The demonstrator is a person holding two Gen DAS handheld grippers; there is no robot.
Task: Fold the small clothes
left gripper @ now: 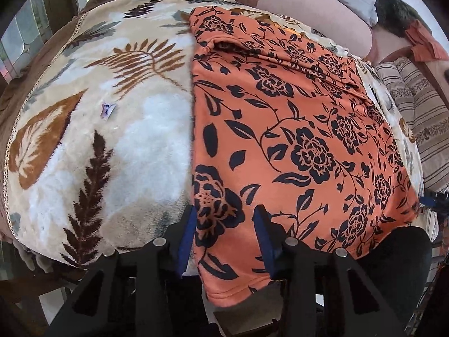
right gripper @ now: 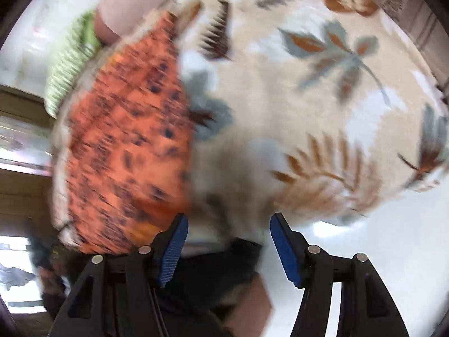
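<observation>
A: What's at the left?

B: A leaf-print blanket [left gripper: 92,129] covers the bed. On its right half lies the orange floral cloth [left gripper: 294,129], flat, with a fold near its far edge.

A: And the left gripper [left gripper: 224,216]?

B: Its blue pads straddle the cloth's near left corner (whether they pinch it, I cannot tell).

A: The right gripper [right gripper: 228,224]?

B: Blurred view. Its jaws stand wide and hold nothing, over bare blanket [right gripper: 308,98], with the cloth [right gripper: 126,140] to its left.
</observation>
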